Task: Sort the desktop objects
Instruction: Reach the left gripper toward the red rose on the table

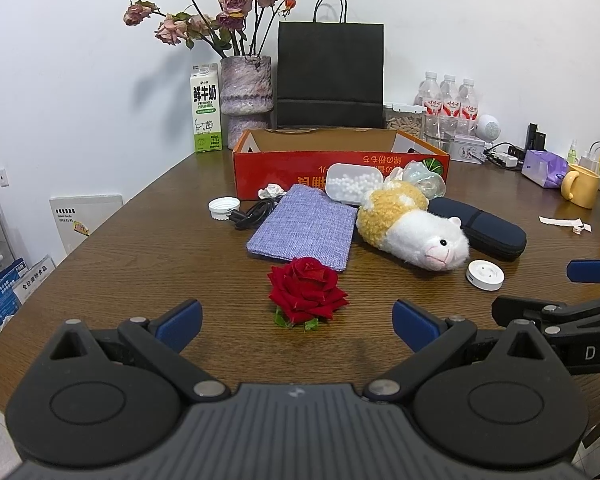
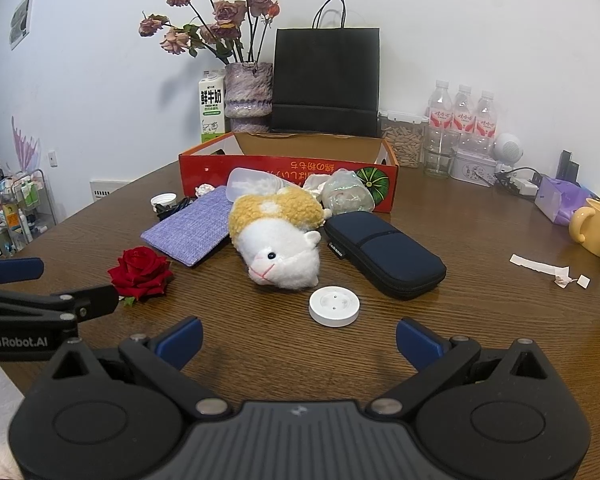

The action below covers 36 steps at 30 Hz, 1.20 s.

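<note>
A red rose lies on the brown table just beyond my open, empty left gripper; the rose also shows in the right wrist view. Behind it lie a purple fabric pouch, a plush alpaca, a dark zip case, a white round disc, a white cap and a black cable. My right gripper is open and empty, just short of the disc. A red cardboard box stands open behind them.
At the back stand a milk carton, a vase of dried roses, a black paper bag and water bottles. A yellow mug, purple tissue pack and paper scraps are at the right.
</note>
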Motion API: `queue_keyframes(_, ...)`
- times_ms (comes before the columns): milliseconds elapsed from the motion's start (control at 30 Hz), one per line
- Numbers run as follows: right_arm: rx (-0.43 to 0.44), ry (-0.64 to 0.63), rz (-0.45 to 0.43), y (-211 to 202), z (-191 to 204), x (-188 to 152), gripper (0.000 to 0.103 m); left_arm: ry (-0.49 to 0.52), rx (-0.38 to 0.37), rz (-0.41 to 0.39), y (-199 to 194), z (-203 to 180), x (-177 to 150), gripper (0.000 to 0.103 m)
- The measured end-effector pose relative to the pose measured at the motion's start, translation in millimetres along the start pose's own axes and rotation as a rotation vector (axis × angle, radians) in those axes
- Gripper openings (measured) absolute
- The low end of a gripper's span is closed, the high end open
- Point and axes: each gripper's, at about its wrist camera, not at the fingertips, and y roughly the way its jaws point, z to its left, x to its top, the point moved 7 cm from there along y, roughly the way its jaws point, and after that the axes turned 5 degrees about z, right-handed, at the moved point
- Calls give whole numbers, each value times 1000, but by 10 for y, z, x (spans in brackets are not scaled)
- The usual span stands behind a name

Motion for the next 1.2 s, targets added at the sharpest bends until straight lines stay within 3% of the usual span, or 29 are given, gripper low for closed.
queue_keyframes(733, -10, 3, 11, 72, -41, -23, 103, 0, -5, 25, 81, 1, -61, 103)
queue_keyframes(1200, -45, -15, 77, 463, -146, -21, 98, -19, -16, 77, 413, 49, 43, 103)
